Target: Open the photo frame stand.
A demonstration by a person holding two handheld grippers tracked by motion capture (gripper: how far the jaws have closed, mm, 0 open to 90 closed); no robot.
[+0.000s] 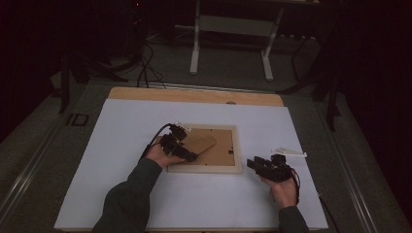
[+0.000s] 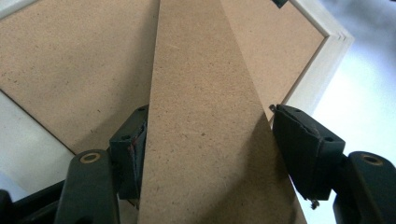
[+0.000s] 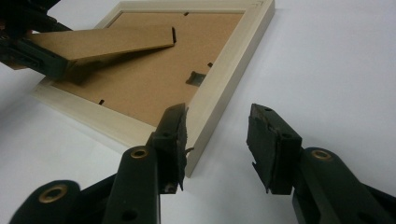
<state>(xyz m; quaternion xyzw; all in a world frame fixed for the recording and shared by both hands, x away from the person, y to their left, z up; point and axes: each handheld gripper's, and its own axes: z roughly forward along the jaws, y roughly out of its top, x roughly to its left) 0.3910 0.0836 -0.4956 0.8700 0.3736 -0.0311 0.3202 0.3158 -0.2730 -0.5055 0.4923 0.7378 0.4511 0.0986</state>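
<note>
The pale wooden picture frame [image 1: 206, 168] lies face down mid-table, brown fibreboard back up. The left gripper [image 2: 208, 140] is clamped on its brown fibreboard easel stand [image 2: 205, 121], lifted at an angle. The right gripper [image 3: 217, 135] sits slack just beside the frame's corner.

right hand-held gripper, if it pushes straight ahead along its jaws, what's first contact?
Most likely the near corner of the wooden picture frame: in the right gripper view it sits just ahead of the right hand-held gripper, by one open jaw. Past the other jaw is bare white tabletop. Depth is uncertain.
</note>
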